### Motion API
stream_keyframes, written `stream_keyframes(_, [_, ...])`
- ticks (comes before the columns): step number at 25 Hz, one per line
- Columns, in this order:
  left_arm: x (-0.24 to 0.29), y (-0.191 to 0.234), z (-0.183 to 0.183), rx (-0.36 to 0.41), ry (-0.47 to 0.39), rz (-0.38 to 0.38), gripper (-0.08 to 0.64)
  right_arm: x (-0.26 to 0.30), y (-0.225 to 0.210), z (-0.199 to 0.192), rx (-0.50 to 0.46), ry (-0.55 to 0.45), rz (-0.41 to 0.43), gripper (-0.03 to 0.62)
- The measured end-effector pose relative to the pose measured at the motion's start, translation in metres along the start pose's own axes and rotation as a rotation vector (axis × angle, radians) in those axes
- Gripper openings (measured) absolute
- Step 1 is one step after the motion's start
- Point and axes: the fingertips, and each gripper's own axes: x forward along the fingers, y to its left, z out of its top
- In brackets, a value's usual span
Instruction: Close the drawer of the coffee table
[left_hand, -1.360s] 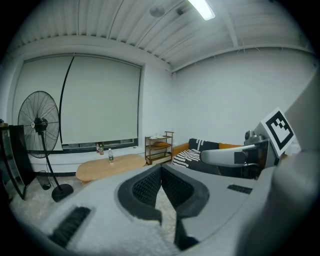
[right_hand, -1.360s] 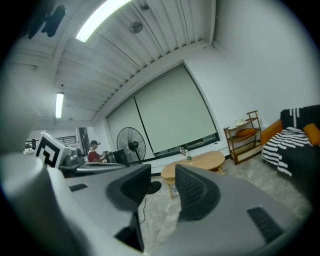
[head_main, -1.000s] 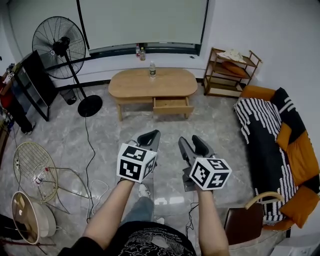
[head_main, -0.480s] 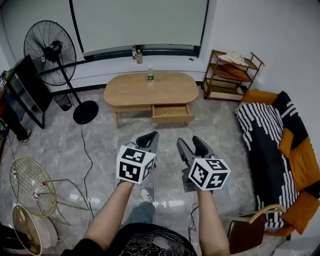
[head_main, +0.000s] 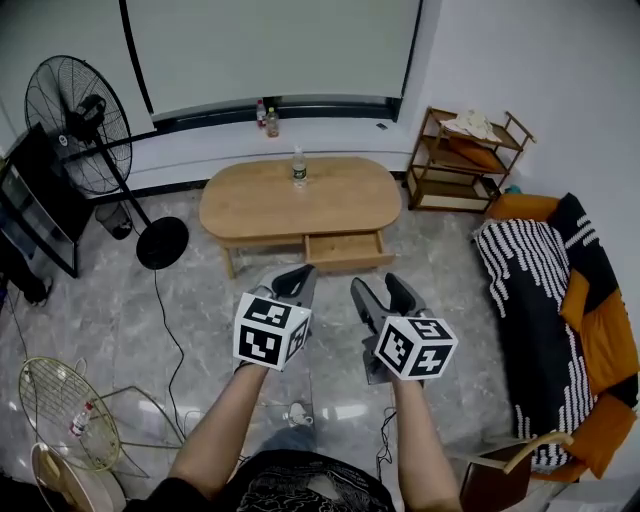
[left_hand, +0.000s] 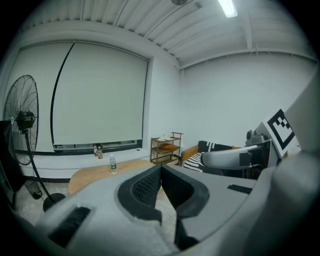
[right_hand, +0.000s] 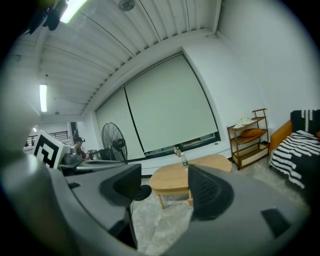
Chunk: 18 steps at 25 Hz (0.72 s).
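The oval wooden coffee table (head_main: 300, 195) stands ahead on the tiled floor, with a water bottle (head_main: 298, 166) on its top. Its drawer (head_main: 346, 250) is pulled out at the front. Both grippers are held in the air short of the table, apart from it. My left gripper (head_main: 297, 279) is shut, its pads meeting with nothing between them (left_hand: 161, 168). My right gripper (head_main: 380, 289) is open and its jaws are opening, with only floor and the table (right_hand: 172, 182) seen through the gap (right_hand: 162, 181).
A standing fan (head_main: 70, 112) with a round base (head_main: 160, 243) is at the left, and a cable runs across the floor. A wooden shelf (head_main: 465, 160) and an orange sofa with a striped throw (head_main: 560, 290) are at the right. A wire chair (head_main: 65, 425) is near left.
The coffee table and its open drawer have come nearer and lower in the head view as both grippers move toward them. The right jaws stand a little wider.
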Motion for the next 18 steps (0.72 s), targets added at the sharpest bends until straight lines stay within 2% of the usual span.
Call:
stream_keyframes(9, [0.041,0.061,0.005,-0.021,0.016,-0.026,0.008,0.070,-0.005,0.009,0.019,0.012,-0.032,0.288])
stream_keyframes(18, [0.062,0.086,0.006,-0.037,0.030,-0.066,0.009,0.099,-0.006,0.013,0.060,0.013,-0.054,0.288])
